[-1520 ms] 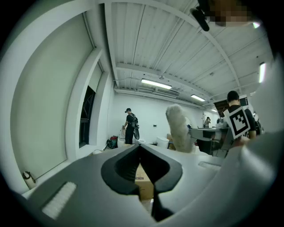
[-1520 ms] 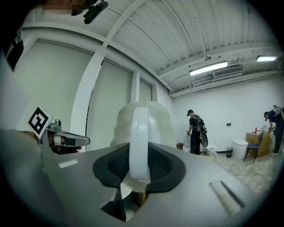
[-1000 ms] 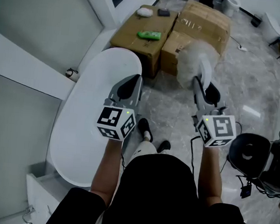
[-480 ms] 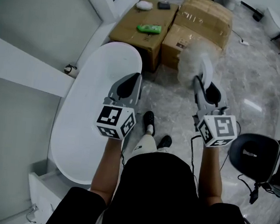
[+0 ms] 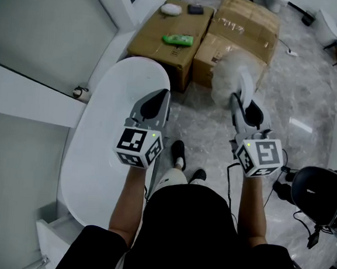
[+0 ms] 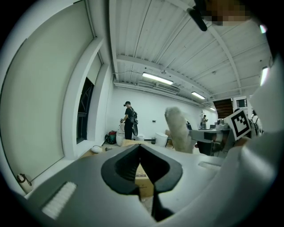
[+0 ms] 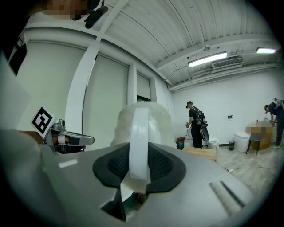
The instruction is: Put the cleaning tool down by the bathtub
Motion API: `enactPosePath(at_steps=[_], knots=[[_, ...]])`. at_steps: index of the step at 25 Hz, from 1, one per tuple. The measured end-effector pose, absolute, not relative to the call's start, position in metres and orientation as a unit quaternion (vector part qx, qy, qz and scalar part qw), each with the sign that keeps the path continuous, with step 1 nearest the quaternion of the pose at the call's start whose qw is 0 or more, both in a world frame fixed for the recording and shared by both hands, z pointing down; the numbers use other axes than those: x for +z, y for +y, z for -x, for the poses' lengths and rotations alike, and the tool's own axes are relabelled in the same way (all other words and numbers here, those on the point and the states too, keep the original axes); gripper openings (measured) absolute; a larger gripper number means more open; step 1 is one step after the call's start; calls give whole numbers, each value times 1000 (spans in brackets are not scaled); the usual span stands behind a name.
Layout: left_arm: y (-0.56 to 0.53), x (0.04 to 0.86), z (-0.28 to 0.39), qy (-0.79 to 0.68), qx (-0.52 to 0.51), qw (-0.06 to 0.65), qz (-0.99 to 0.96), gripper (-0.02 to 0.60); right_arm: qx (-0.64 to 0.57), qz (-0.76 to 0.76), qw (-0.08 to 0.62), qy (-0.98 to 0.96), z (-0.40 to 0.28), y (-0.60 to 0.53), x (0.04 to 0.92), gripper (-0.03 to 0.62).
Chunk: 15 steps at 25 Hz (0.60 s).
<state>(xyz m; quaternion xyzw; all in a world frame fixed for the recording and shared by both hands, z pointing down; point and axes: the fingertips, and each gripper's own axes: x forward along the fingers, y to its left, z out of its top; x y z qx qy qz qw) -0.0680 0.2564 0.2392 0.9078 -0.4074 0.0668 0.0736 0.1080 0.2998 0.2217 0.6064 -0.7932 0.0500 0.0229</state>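
The white bathtub [image 5: 98, 136] has barely shifted in view. Above its rim the left gripper [image 5: 158, 96] stays pressed together, empty. Right of the tub, the right gripper [image 5: 242, 101] still pinches the fluffy cleaning tool [image 5: 231, 72] aloft, so I judge lowering has not begun.

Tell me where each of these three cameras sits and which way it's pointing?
Head view: on the person's head, facing steeply down at the white oval bathtub and brown cardboard boxes; both forearms, left claw and right claw show.
Left gripper view: on the left claw, looking along its shut, empty jaws across the room.
Right gripper view: on the right claw, looking along jaws shut on the handle of the fluffy white cleaning tool.
Shared: both gripper views catch a distant person in black; all three show the cleaning tool.
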Motion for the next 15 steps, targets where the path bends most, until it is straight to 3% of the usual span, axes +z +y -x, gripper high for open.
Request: enactPosePath(at_steps=[15], knots=[[125,236,94,-397,59,72,-913,-2,50,-615,27,-787,-84,175,213,95]])
